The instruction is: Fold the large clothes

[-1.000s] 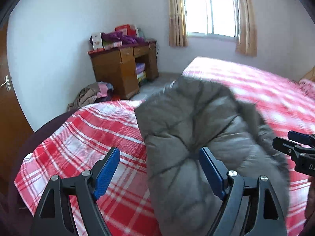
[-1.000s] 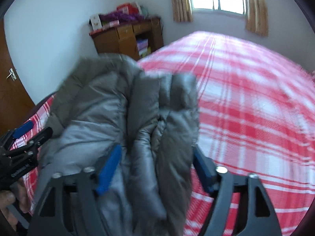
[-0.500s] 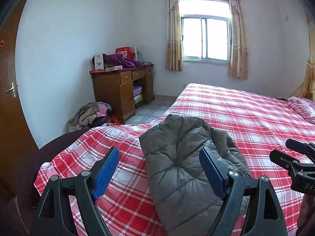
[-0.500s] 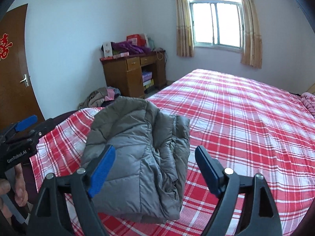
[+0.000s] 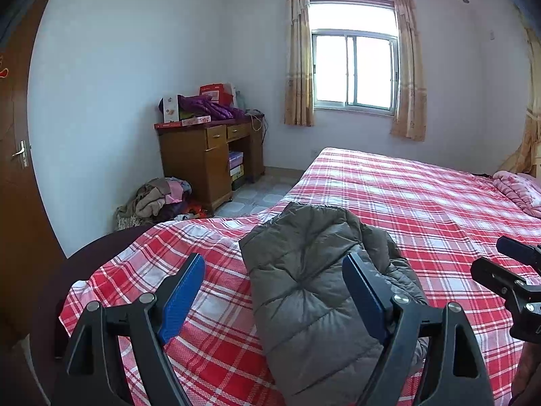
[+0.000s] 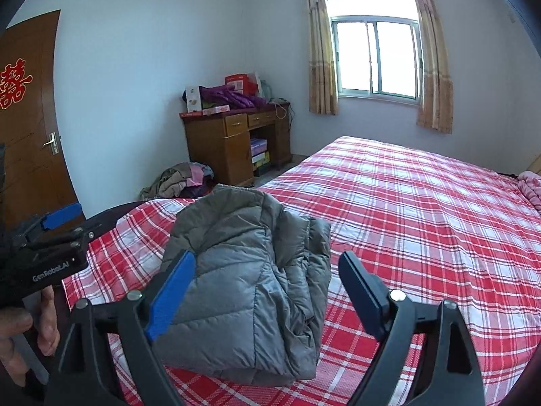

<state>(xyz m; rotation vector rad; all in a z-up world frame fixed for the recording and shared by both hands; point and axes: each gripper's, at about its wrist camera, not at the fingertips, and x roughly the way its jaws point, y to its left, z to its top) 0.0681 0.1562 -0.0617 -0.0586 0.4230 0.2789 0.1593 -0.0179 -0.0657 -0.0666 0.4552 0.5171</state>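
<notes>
A grey quilted puffer jacket [image 5: 314, 291] lies folded into a compact bundle on the red-and-white plaid bed [image 5: 422, 209], near its front left corner. It also shows in the right wrist view [image 6: 250, 280]. My left gripper [image 5: 274, 299] is open and empty, held above and in front of the bundle. My right gripper [image 6: 265, 296] is open and empty, also just short of the bundle. Each gripper shows at the edge of the other's view: the right [image 5: 507, 280], the left [image 6: 47, 253].
A wooden desk [image 5: 209, 159] piled with boxes and purple cloth stands by the far wall. A heap of clothes [image 5: 159, 199] lies on the floor beside it. A brown door [image 6: 27, 135] is at the left. A pink blanket [image 5: 517, 189] lies at the bed's far right.
Both grippers let go of the jacket and drew back and up. The jacket, held up close one second ago, now rests folded on the bed.
</notes>
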